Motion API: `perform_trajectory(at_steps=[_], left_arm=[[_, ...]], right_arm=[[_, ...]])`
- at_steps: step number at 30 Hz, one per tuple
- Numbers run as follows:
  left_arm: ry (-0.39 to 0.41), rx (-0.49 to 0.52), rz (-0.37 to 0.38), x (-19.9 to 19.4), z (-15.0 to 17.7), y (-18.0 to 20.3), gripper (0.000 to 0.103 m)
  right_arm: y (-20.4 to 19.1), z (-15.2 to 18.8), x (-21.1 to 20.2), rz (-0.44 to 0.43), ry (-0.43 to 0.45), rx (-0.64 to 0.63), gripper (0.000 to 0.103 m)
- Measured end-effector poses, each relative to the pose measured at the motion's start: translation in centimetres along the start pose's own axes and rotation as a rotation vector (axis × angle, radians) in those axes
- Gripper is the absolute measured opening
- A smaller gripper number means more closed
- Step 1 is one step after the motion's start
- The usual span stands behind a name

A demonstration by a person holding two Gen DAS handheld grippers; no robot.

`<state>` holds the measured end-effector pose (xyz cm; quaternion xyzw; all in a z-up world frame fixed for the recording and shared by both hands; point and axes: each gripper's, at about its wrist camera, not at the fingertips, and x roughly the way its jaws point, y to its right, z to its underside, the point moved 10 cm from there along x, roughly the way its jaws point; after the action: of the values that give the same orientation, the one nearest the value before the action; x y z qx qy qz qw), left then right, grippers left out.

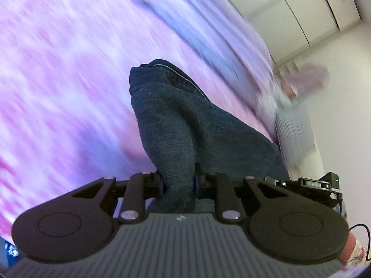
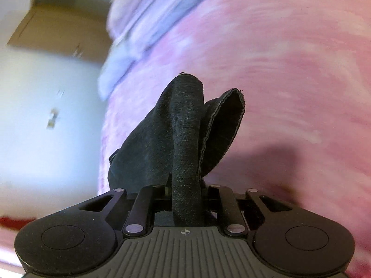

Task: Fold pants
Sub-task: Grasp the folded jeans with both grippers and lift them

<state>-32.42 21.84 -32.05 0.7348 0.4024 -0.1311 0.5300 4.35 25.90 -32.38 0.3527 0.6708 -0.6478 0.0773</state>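
Spreading across most of both views, a pink-and-lilac bed cover (image 1: 58, 81) is seen, blurred by motion, with a paler bundle of bedding (image 2: 139, 23) toward twelve o'clock. Over it the dark denim pants (image 1: 185, 120) are held aloft, bunched and hanging rather than lying flat. In the left wrist view a thick fold of the cloth is pinched by the left gripper (image 1: 178, 183), its fingers closed tight on the denim, a stitched seam showing at twelve o'clock. In the right wrist view a hemmed edge (image 2: 231, 106), probably a leg opening, stands at one o'clock, while a rolled strip of the fabric is clamped between the fingers of the right gripper (image 2: 186, 192).

The step in hand is judged to be the lift and carry of the pants toward a fold or a lay-down. Next, the two grips would need to be drawn apart so the cloth is tensioned, then lowered flat on the bed.
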Motion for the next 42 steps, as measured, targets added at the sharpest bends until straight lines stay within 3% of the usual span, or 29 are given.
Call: perform_trajectory(at_steps=[7,14,20,23,28,34,35,36,39,42], left_arm=[[0.204,-0.115,-0.107,-7.0,-14.1,-13.3,0.018],[0.286,-0.175,-0.185,-9.7,-29.8,-27.3,0.018],[0.342,-0.199,-0.217,-9.8,-40.7,-37.4,0.018],[0.366,-0.210,-0.231,-9.5,-44.4,-41.7,0.018],[0.404,-0.219,-0.268,-8.7,-49.2,-47.3,0.018],[0.388,-0.220,-0.312,-7.0,-50.4,-52.5,0.022],[0.391,-0.212,-0.310,-6.9,-50.3,-52.8,0.024],[0.406,-0.209,-0.316,-7.0,-50.2,-53.1,0.026],[0.430,-0.228,-0.310,-8.1,-49.2,-53.1,0.028],[0.459,-0.253,-0.357,-10.6,-48.6,-52.6,0.028]], right_arm=[[-13.9,-8.9,21.9,-0.088,-0.173,-0.166,0.013],[-26.5,-16.4,44.2,-0.098,-0.265,-0.276,0.013],[-32.8,-21.5,58.8,-0.105,-0.289,-0.331,0.013],[-35.1,-24.1,65.3,-0.109,-0.300,-0.372,0.013],[-37.3,-26.7,73.5,-0.130,-0.315,-0.413,0.013],[-35.9,-27.9,80.1,-0.098,-0.328,-0.433,0.014],[-35.1,-28.1,80.9,-0.078,-0.330,-0.446,0.019],[-35.0,-28.3,81.1,-0.066,-0.331,-0.452,0.032],[-34.2,-29.1,80.4,-0.012,-0.287,-0.477,0.057],[-34.6,-31.4,77.1,0.031,-0.122,-0.532,0.058]])
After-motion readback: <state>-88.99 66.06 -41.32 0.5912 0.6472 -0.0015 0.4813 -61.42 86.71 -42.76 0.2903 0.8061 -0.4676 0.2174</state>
